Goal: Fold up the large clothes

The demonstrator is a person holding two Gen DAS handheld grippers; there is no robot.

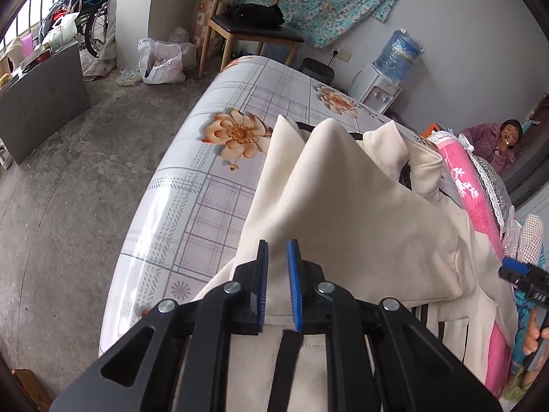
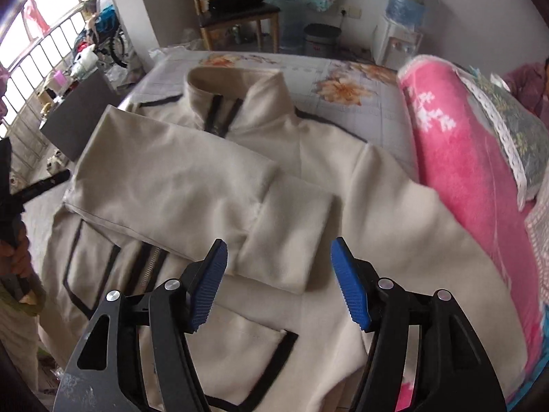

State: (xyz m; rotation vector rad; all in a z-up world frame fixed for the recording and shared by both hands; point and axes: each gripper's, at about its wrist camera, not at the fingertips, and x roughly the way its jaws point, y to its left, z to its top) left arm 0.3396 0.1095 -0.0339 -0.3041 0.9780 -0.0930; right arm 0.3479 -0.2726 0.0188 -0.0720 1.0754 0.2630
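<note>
Jacket (image 2: 308, 178) lies flat, collar (image 2: 233, 86) pointing away.

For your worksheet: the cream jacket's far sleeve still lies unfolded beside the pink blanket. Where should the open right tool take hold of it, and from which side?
Grip the unfolded sleeve near its lower cuff end, coming from above on the side by the pink blanket. It lies flat and free there, while the other sleeve is already folded across the jacket. The right tool hovers open nearby.
</note>
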